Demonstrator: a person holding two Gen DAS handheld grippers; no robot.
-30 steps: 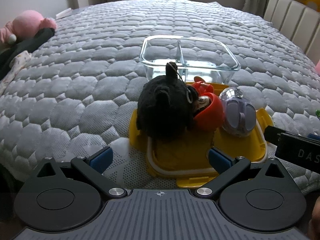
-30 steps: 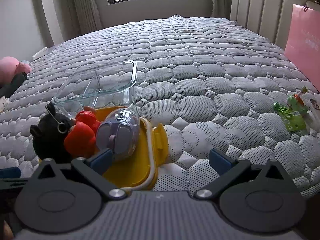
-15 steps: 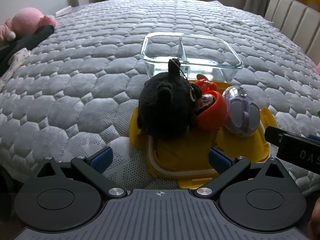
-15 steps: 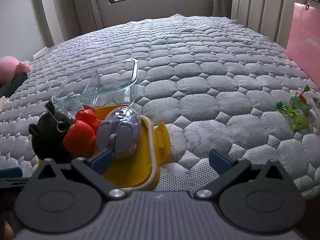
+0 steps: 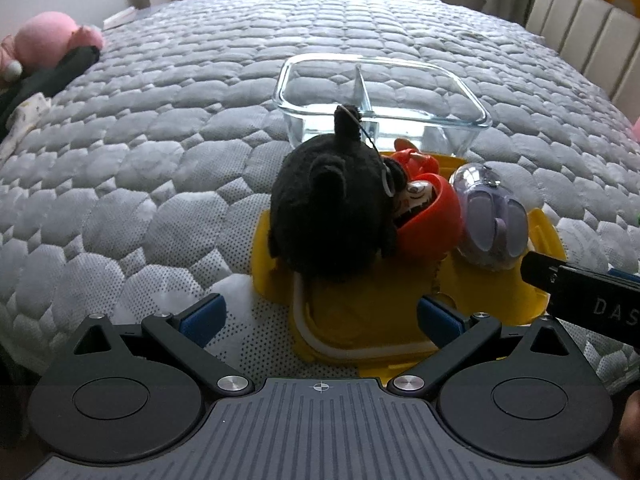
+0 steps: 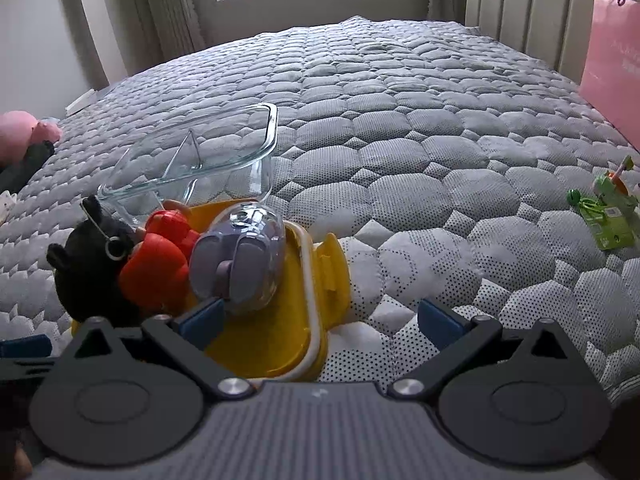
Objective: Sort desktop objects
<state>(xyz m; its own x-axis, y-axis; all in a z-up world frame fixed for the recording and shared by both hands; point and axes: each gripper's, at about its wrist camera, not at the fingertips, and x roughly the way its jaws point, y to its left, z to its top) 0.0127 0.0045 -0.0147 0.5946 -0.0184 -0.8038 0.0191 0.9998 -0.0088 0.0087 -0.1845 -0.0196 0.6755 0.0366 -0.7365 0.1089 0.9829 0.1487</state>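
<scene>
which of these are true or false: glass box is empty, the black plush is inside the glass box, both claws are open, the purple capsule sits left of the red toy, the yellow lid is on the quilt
1. The glass box is empty. True: both halves beside its divider hold nothing.
2. The black plush is inside the glass box. False: it sits on the yellow lid, in front of the box.
3. Both claws are open. True: the left claw and right claw hold nothing, fingers spread.
4. The purple capsule sits left of the red toy. False: seen from both wrist views, it is on the right of the red toy.
5. The yellow lid lies on the quilt. True.
</scene>
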